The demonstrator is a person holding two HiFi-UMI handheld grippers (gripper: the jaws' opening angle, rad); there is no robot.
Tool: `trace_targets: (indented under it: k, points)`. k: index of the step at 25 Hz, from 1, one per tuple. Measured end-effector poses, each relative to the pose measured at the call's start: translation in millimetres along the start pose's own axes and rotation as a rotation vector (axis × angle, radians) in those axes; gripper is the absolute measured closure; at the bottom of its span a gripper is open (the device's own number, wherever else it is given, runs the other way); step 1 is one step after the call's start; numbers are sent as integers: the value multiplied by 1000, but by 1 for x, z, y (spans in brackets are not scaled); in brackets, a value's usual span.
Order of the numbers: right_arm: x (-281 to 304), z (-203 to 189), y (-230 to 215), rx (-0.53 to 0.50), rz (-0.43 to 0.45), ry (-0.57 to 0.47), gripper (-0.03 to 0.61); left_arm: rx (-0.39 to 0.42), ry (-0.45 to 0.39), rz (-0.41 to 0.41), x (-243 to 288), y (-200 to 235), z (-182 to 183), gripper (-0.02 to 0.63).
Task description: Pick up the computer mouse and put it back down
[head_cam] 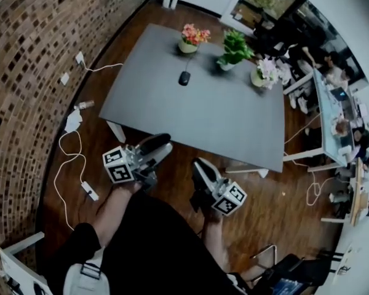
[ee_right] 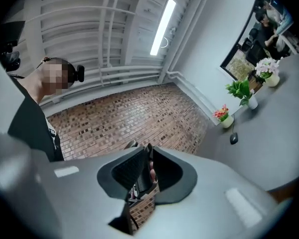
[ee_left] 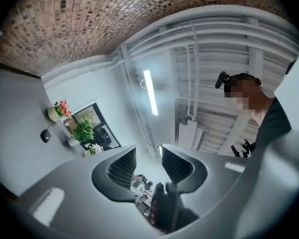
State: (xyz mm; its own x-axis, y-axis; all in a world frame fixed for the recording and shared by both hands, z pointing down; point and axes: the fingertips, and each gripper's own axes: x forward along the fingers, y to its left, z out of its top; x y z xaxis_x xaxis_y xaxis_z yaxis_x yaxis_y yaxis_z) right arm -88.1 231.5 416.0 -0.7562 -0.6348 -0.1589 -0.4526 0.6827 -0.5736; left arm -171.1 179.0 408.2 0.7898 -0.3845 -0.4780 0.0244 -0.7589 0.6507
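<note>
Grey-topped and mostly bare, from the head view: looks down on a desk (head_cam: 221, 121) with open room along its near and right edges. Finds the computer mouse (head_cam: 184, 78) toward the far edge, alone, just short of three potted plants (head_cam: 234, 48) lined along that edge. Holds the left tongs (head_cam: 160, 145) spread and the right tongs (head_cam: 200, 168) pressed together, both over wooden floor (head_cam: 277, 214), short of the desk's near edge. Meets a brick wall (head_cam: 31, 54) at the left, white cables (head_cam: 71, 158) on the floor below it, and a second desk (head_cam: 325, 103) with seated people (head_cam: 339, 128) at the right.

From the left gripper view: shows those tongs (ee_left: 148, 161) parted with nothing between, tilted up toward a ceiling light (ee_left: 150, 91); catches the mouse (ee_left: 45, 136) small at far left, well apart.

From the right gripper view: shows those tongs (ee_right: 148, 166) closed to a slit, pinching nothing; places the mouse (ee_right: 233, 139) on the desk (ee_right: 274, 148) off to the right, well apart, with brick wall (ee_right: 129, 118) straight ahead.
</note>
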Motion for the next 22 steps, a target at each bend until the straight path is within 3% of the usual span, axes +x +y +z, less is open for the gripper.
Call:
trace_targets:
  k: [3,7,9,16,22]
  points:
    - [43,-6,-16,6,-14,46,482,20,-9,33,-8,36,25,475]
    - [75,-19,-31,24,-42,115,433,36,-13,127,-18,79,43,279]
    - [82,-15,-40,32,-50,120,433,76,0,147,-15,87,48,239]
    - [103,-7,-74,77,-11,132,433,78,42,146,-2,111,50,268]
    - [112,26,-124,102,74,117,433,139,81,197,31,143,53,360]
